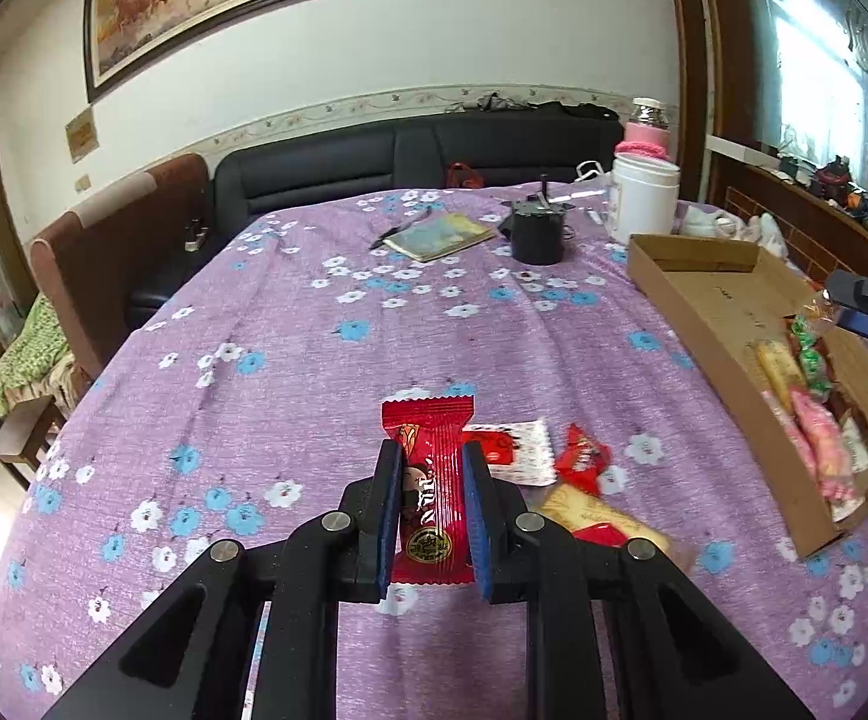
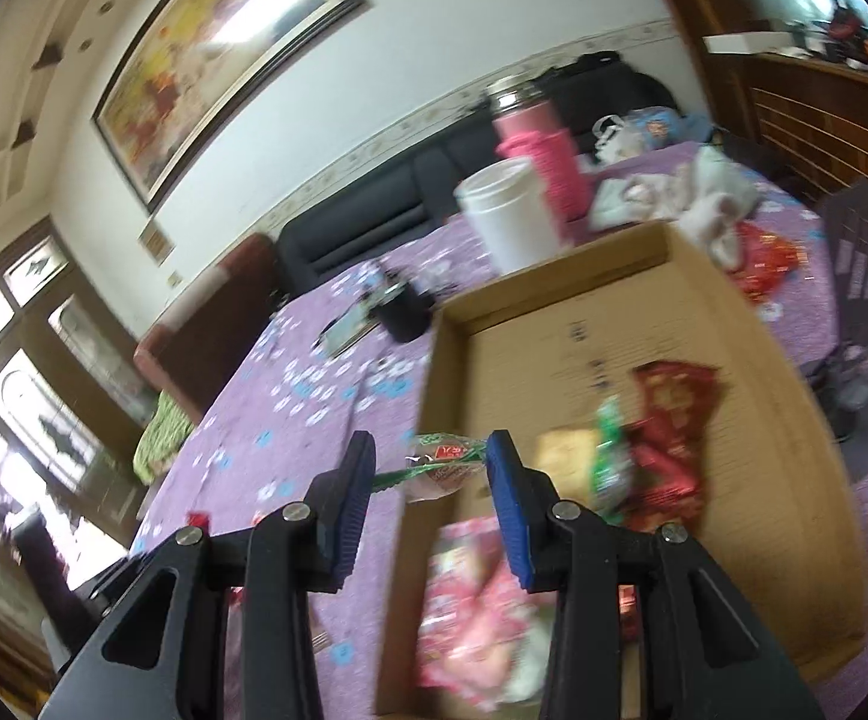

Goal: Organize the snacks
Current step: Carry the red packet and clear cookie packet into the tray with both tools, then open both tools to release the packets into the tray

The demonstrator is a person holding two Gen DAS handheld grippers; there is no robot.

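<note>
My left gripper (image 1: 431, 450) is shut on a red snack packet (image 1: 434, 498), held just above the purple flowered tablecloth (image 1: 314, 360). Close to its right lie a white-and-red packet (image 1: 515, 450), a red wrapper (image 1: 584, 459) and a yellow packet (image 1: 596, 519). A shallow cardboard box (image 1: 674, 282) on the right holds several snacks. In the right wrist view my right gripper (image 2: 431, 441) is shut on a green-and-clear wrapped snack (image 2: 440, 465) at the left wall of the cardboard box (image 2: 443, 360). The box holds red, green and pink packets. The picture is blurred.
Behind the box stand a white jar (image 1: 644, 204) and a pink flask (image 1: 647, 129). A black device (image 1: 536, 234) and a notebook with a pen (image 1: 440, 234) lie at the far side. A black sofa (image 1: 374, 168) and a brown chair (image 1: 116, 240) border the table.
</note>
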